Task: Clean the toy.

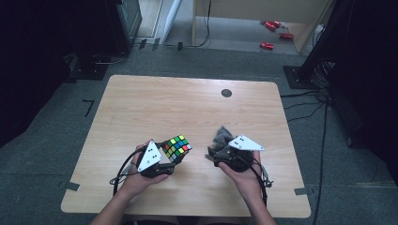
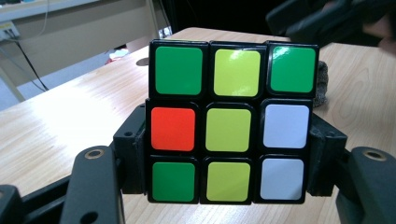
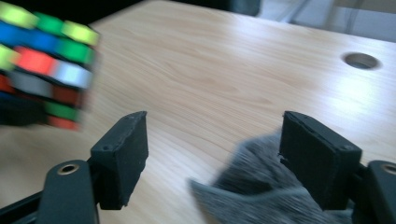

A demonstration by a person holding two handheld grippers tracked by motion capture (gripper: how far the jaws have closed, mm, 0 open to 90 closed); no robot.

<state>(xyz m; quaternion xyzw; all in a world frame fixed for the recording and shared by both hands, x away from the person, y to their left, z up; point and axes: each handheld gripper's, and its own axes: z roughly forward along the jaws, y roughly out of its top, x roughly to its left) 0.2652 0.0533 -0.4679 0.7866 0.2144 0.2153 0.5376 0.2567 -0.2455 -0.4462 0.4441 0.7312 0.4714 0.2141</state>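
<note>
A scrambled Rubik's cube [image 1: 177, 147] is lifted a little above the wooden table [image 1: 164, 103] at the front left, with my left gripper [image 1: 173, 158] shut on it. In the left gripper view the cube [image 2: 231, 126] shows a green, yellow, white and orange face, and the left gripper [image 2: 229, 161] presses a pad on each side. To its right my right gripper [image 1: 213, 153] is open by a crumpled grey cloth [image 1: 223, 136]. In the right gripper view the right gripper [image 3: 212, 140] has bare table between its jaws, the cloth [image 3: 261, 186] lies under the right jaw, and the cube [image 3: 42, 70] is blurred at upper left.
A round cable hole [image 1: 226, 93] sits near the table's far edge. Black cables [image 1: 305, 103] trail over the floor on the right, and small red objects [image 1: 272, 33] lie on the floor beyond the table. Dark equipment stands at both sides.
</note>
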